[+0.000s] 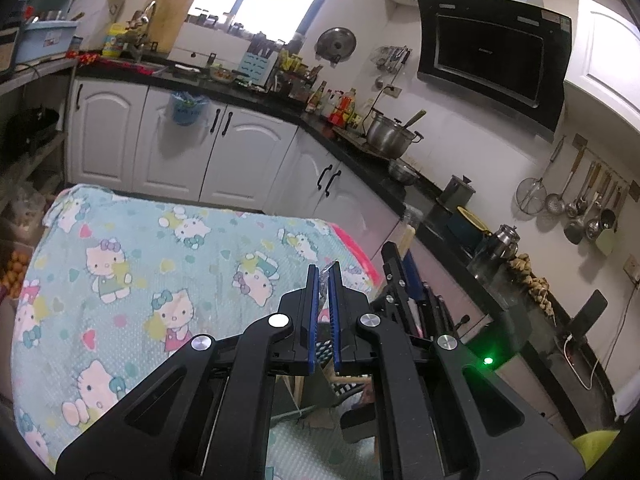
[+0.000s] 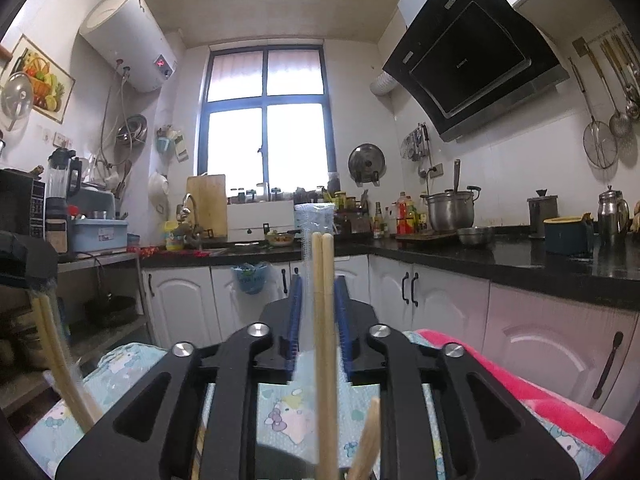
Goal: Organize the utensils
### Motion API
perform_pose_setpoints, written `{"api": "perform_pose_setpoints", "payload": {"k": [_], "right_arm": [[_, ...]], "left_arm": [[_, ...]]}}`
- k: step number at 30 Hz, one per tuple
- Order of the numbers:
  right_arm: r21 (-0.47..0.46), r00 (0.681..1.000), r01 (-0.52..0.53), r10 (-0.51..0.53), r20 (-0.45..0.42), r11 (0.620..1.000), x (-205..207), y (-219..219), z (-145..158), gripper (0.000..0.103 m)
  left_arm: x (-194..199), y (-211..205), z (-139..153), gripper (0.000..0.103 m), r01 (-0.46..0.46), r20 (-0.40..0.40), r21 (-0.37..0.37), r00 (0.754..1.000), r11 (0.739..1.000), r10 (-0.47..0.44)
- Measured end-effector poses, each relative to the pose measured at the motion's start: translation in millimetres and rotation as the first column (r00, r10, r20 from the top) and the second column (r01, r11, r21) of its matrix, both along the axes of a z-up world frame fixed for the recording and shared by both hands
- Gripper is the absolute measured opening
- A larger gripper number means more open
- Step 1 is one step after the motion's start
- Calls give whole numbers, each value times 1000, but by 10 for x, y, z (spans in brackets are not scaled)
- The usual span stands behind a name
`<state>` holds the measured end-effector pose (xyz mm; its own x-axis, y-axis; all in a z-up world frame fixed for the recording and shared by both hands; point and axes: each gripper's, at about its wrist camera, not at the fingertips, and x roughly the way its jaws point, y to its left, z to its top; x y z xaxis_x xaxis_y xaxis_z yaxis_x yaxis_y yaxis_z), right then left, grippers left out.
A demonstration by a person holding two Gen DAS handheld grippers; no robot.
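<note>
My left gripper (image 1: 324, 270) is shut on the edge of a thin clear plastic wrapper (image 1: 326, 269), held above the table with the Hello Kitty cloth (image 1: 160, 264). In the right wrist view the left gripper sits at the far left (image 2: 24, 264), with a pair of wooden chopsticks (image 2: 60, 364) hanging down from it in the wrapper. My right gripper (image 2: 319, 280) is closed on a second pair of wooden chopsticks (image 2: 325, 312) that stand upright between its blue pads, with a clear wrapper (image 2: 314, 218) around their top. The right gripper also shows in the left wrist view (image 1: 404, 276), just right of my left gripper.
More chopstick ends (image 2: 370, 436) poke up below my right gripper. A black counter (image 2: 500, 258) with a steel pot (image 2: 450, 210), bottles and a sink runs along white cabinets (image 1: 236, 152). A pink cloth (image 2: 520, 396) lies at the table's right edge. Ladles hang on the right wall (image 1: 580, 208).
</note>
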<state>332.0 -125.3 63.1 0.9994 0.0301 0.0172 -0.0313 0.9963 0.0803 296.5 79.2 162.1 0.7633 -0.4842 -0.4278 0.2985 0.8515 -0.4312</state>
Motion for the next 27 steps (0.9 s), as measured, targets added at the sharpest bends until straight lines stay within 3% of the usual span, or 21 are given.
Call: {"api": "perform_pose_setpoints", "payload": {"k": [3, 5, 7, 9, 11, 15, 22, 27], "right_arm": [[15, 1000, -19, 20, -5, 1000, -99, -47, -17, 43], [26, 999, -46, 47, -17, 999, -168, -86, -10, 44], [29, 996, -80, 81, -39, 996, -246, -129, 9, 55], [35, 992, -108, 110, -57, 994, -302, -156, 25, 60], [47, 985, -142, 146, -94, 989, -381, -206, 35, 66], [58, 966, -190, 197, -167, 980, -503, -253, 38, 75], [89, 934, -224, 240, -266, 970, -744, -348, 27, 80], [80, 914, -249, 262, -310, 965, -940, -389, 30, 84]], "left_arm": [[-19, 11, -64, 2, -8, -11, 0, 1000, 1000, 8], [-40, 23, -99, 2, -14, -18, 0, 1000, 1000, 14], [-71, 36, -133, 3, -23, -23, 8, 999, 1000, 24], [-126, 58, -159, 13, -39, -21, 19, 999, 999, 40], [-175, 84, -173, 37, -59, -18, 30, 998, 998, 60], [-319, 154, -185, 53, -111, -3, 65, 994, 992, 111], [-599, 223, -180, 92, -176, 25, 114, 984, 978, 174], [-787, 264, -274, 92, -193, 12, 119, 981, 974, 193]]}}
